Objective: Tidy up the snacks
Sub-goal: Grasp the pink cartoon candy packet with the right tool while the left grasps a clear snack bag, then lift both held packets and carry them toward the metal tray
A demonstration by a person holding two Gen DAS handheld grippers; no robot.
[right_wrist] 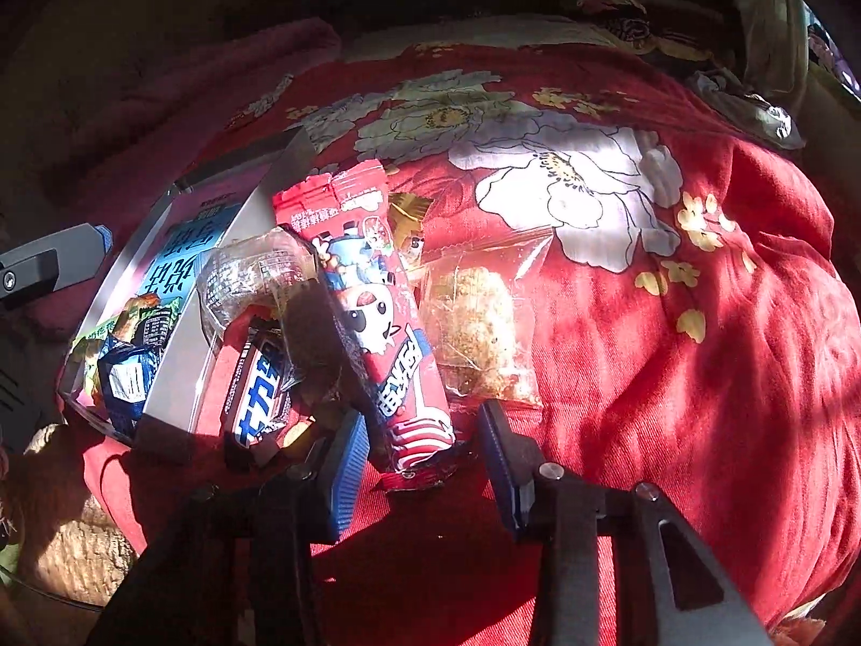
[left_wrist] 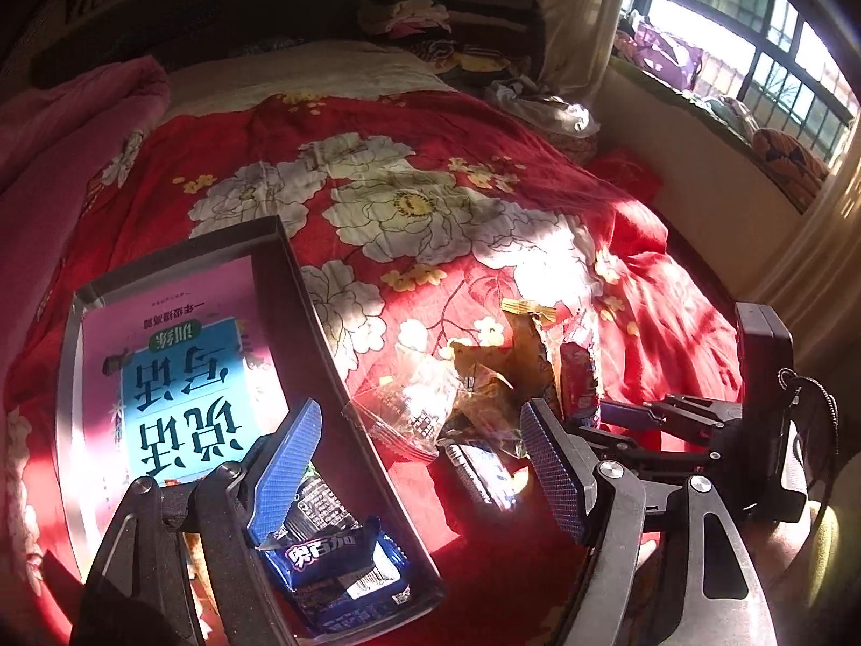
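A dark tray point(left_wrist: 301, 290) sits on the left of the red floral bedspread point(left_wrist: 430, 172), holding a pink-and-blue book point(left_wrist: 177, 377) with large Chinese characters, too stylised to read surely, and a dark blue snack packet point(left_wrist: 333, 560) with white lettering and a barcode. The left gripper point(left_wrist: 425, 457) stands with its jaws wide apart and nothing between them, one blue pad over the tray, the other over the loose pile just right of it. There lie a clear wrapper point(left_wrist: 414, 404), a crumpled brown packet point(left_wrist: 500, 371) and a blue-and-white bar point(left_wrist: 484, 471). Only the right wrist view shows the red cartoon-cow stick packet point(right_wrist: 387, 312) plainly, and a clear bag of crumbly cake point(right_wrist: 479, 328) beside it. The right gripper point(right_wrist: 425, 447) has its jaws narrowed around the stick packet's lower end; whether the pads press it cannot be told. Only the left view shows the window point(left_wrist: 753, 43).
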